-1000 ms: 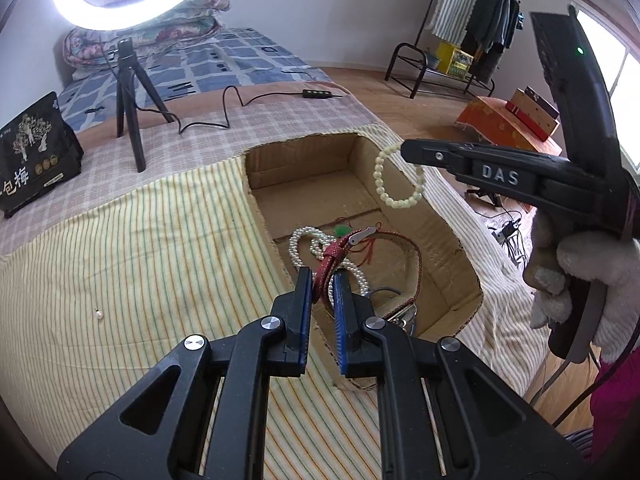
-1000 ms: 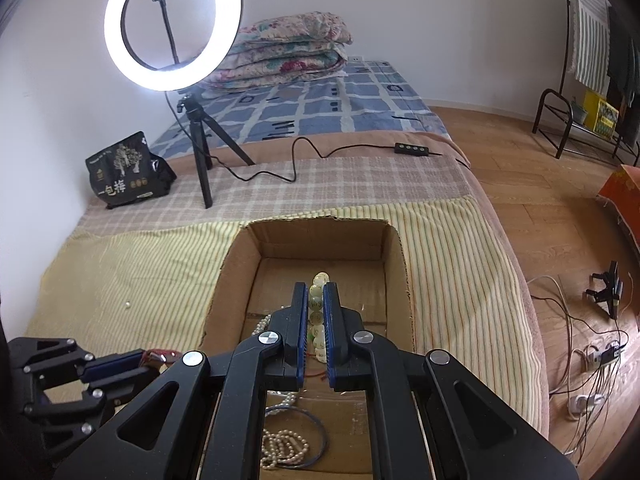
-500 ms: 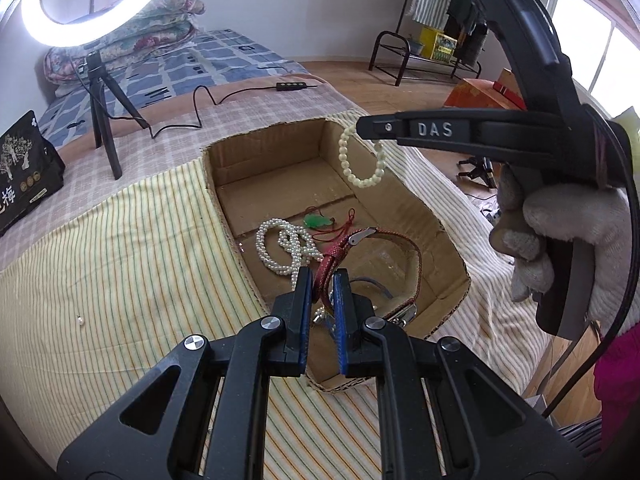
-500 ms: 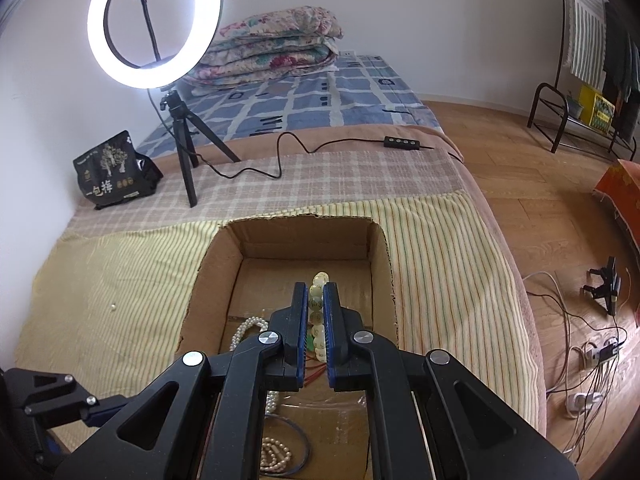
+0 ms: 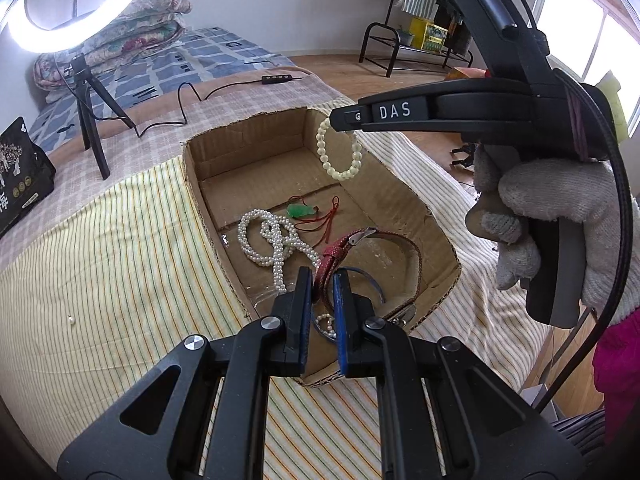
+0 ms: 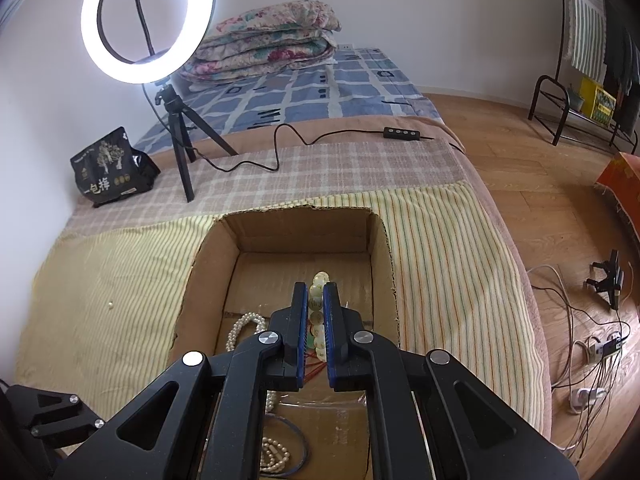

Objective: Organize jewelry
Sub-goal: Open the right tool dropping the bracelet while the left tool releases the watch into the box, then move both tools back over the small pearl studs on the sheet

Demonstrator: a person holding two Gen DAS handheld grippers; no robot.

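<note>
Over the cardboard box on the bed, the left claw grips a red strap and the right claw a pale bead bracelet; pearl strands and a green pendant lie inside, so sorting seems midway.

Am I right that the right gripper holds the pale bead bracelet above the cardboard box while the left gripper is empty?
Not quite: the left gripper is not empty; the left wrist view shows it shut on a red strap. The rest holds: the right gripper holds the pale bead bracelet above the cardboard box.
</note>
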